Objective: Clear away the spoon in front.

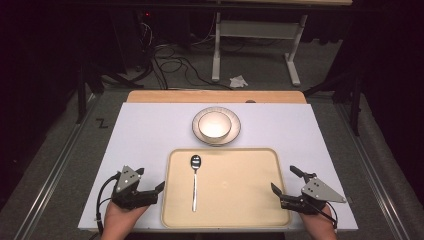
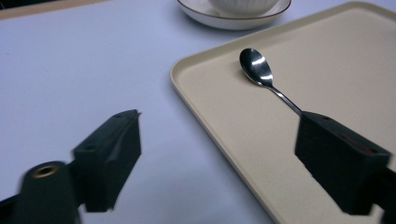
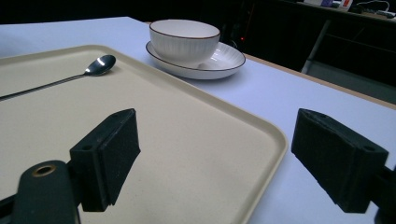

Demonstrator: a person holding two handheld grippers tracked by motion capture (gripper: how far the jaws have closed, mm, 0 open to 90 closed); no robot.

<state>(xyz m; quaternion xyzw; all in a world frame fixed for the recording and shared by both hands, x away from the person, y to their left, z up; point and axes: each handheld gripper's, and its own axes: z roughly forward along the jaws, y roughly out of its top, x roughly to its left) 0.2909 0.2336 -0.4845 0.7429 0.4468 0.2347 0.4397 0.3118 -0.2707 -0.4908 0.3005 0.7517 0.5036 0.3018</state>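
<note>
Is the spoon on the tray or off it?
On it. The spoon lies flat in the tray's left half, bowl end toward the far rim, with neither tool touching it.

Probably a lab, floor cables (image 1: 170, 65), dark curtains (image 1: 45, 45)

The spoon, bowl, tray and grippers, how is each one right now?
spoon: lying flat on the tray, untouched
bowl: upright on its saucer, looks empty
saucer: on the table beyond the tray
tray: flat on the table
left gripper: open, holding nothing
right gripper: open, holding nothing
</note>
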